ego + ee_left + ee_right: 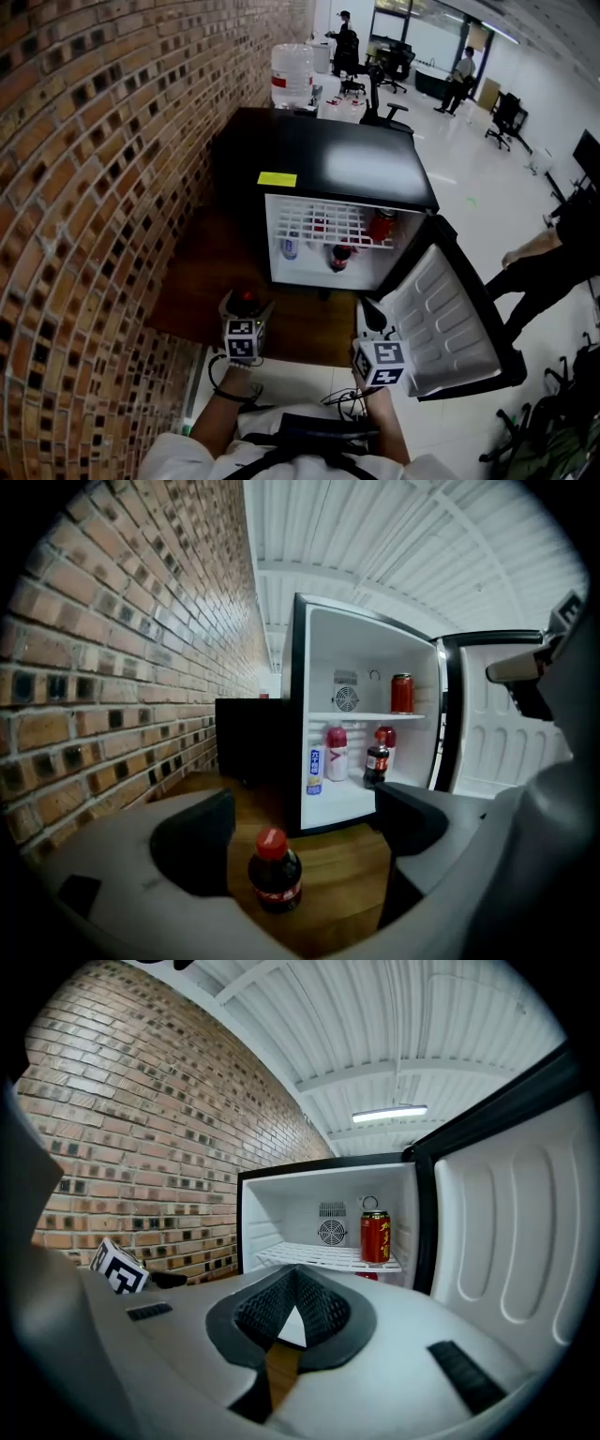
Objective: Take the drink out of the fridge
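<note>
Now fridge (375, 639) holds one can (402, 693), four bottles (336, 754); one cola bottle (274, 874) outside

open fridge (328, 164), door (445, 314) rightward

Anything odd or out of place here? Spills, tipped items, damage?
No spill or damage visible. One thing is out of place: a small cola bottle stands upright on the wooden floor in front of the fridge, between the left tool's open jaws, untouched. The fridge door hangs wide open; the drinks inside stand upright.
</note>
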Available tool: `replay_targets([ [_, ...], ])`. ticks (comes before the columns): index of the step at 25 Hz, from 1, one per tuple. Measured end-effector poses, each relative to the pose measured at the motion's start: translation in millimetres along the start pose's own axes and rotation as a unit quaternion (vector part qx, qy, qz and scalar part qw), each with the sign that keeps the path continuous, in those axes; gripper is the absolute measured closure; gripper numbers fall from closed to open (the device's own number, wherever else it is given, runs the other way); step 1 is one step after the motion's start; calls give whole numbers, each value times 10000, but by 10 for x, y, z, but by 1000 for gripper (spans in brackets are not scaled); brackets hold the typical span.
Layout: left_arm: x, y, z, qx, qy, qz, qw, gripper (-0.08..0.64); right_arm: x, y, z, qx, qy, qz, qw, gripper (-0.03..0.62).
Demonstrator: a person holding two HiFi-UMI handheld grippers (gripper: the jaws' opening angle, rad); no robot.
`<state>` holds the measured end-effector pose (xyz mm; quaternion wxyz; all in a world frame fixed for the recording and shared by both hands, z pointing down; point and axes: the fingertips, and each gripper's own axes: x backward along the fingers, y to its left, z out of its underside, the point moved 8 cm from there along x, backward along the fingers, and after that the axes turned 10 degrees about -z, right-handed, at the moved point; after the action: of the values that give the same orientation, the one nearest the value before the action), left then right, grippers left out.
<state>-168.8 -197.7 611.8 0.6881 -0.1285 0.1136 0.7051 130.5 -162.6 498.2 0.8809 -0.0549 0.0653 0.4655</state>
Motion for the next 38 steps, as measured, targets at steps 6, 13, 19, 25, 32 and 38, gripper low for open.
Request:
replay_targets([
  [6, 257, -357, -613, -434, -510, 513, 9964, 238, 8, -8, -14, 10, -30, 34, 10000, 581],
  [13, 334, -685, -895, -259, -745, 1213, 9895, 455, 28, -37, -6, -23, -49, 76, 10000, 581],
  [19, 353, -890, -1042, -290, -906, 1470, 9846, 560, 45, -53, -15, -53, -100, 113, 9999, 581],
  [25, 349, -999, -1131, -295, -891, 1517, 9840, 560, 53, -80, -7, -36, 16, 182, 9998, 581],
  [32, 345, -1005, -1120, -230, -817, 1511, 9849, 560, 58, -90, -4, -47, -5, 175, 9998, 581],
  [38, 317, -1010, -1048, -197, -738, 1505, 9857, 560, 31, -72, -2, -51, 4, 136, 9999, 581],
])
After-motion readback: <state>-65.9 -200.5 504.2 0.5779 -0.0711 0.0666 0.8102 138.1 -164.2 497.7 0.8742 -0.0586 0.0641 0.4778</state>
